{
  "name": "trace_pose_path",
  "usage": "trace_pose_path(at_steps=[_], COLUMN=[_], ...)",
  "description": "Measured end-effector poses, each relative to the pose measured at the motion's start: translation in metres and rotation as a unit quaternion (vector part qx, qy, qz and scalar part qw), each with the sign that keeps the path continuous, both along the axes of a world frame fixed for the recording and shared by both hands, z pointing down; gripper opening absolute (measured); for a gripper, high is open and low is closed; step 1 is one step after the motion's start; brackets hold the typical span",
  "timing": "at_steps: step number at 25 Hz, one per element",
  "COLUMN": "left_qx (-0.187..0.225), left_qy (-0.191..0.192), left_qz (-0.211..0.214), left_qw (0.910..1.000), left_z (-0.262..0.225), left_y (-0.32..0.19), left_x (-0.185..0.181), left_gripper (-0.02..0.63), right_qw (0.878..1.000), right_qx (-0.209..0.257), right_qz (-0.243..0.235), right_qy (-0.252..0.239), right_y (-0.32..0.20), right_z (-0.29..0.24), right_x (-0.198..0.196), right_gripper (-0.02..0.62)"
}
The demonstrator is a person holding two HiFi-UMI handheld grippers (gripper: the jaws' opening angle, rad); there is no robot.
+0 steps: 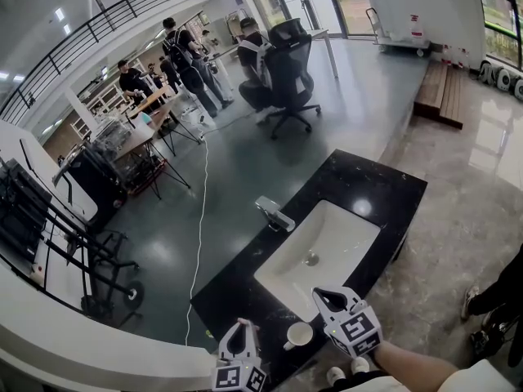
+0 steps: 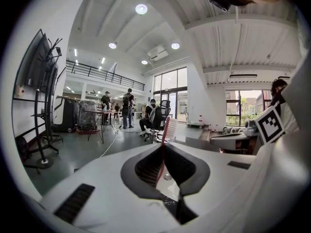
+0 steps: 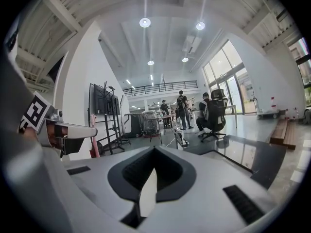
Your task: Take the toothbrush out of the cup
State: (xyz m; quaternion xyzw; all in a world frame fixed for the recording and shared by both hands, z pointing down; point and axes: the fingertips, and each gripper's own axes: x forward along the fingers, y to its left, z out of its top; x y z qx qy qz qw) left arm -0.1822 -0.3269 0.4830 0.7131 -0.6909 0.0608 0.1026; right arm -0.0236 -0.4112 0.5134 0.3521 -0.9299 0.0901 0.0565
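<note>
A pink-red toothbrush (image 2: 168, 129) stands upright between the jaws of my left gripper (image 2: 164, 171), which is shut on its handle; the bristle head sticks out above the jaws. In the right gripper view the same toothbrush (image 3: 92, 141) hangs below the left gripper (image 3: 62, 130). The white cup (image 1: 299, 334) stands on the black counter (image 1: 368, 188) near its front edge, between the left gripper (image 1: 242, 330) and the right gripper (image 1: 330, 300). The toothbrush is clear of the cup. My right gripper (image 3: 150, 178) is shut with nothing in it.
A white sink (image 1: 343, 231) with a chrome faucet (image 1: 275, 215) lies beyond the cup. Past the counter are a grey floor with a white cable (image 1: 199, 219), an office chair (image 1: 292, 68) with a seated person, people at a table (image 1: 151, 104), and black equipment racks (image 1: 49, 227).
</note>
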Motion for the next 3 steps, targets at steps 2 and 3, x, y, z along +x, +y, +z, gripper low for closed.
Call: trace_pose_path(at_steps=[2,3], left_qx=[0.000,0.000], left_qy=[-0.001,-0.001], left_qz=[0.000,0.000], left_qw=[1.0000,1.0000], left_z=[0.0006,0.0009], left_y=[0.0009,0.0013], left_x=[-0.0005,-0.0010], left_gripper=[0.025,0.025], right_qw=[1.000,1.000], right_qx=[0.001,0.002], right_qz=[0.000,0.000], right_qy=[0.001,0.001], right_y=[0.0012,0.0017], right_z=[0.0003,0.0005], right_x=[-0.0009,-0.0015], right_gripper=[-0.012,-0.012])
